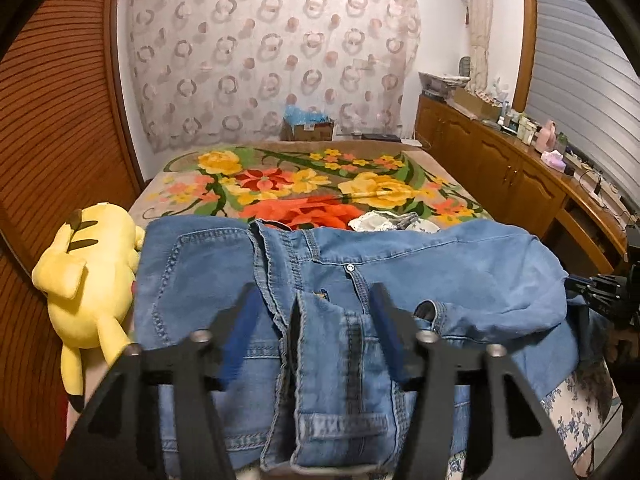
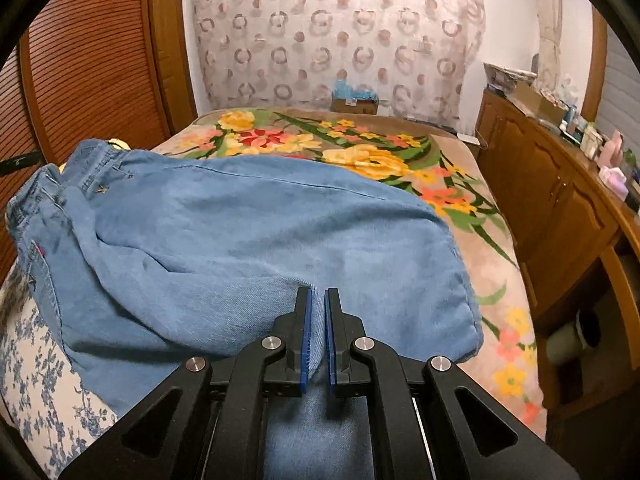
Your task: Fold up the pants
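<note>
Light blue denim pants (image 1: 420, 272) lie bunched on the bed; the waistband and fly face the left wrist view, the legs (image 2: 260, 220) spread across the right wrist view. My left gripper (image 1: 316, 300) is open, its blue-padded fingers (image 1: 244, 328) straddling the waistband fold without pinching it. My right gripper (image 2: 318, 296) is shut on a fold of the pants' leg fabric, which passes between its pads. The right gripper also shows in the left wrist view (image 1: 608, 292) at the right edge.
A yellow plush toy (image 1: 88, 276) lies left of the pants. The floral blanket (image 1: 300, 188) covers the bed beyond. A wooden cabinet (image 2: 552, 200) with clutter runs along the right. A wooden slatted panel (image 1: 52, 120) stands left. A cardboard box (image 1: 308, 128) sits by the far curtain.
</note>
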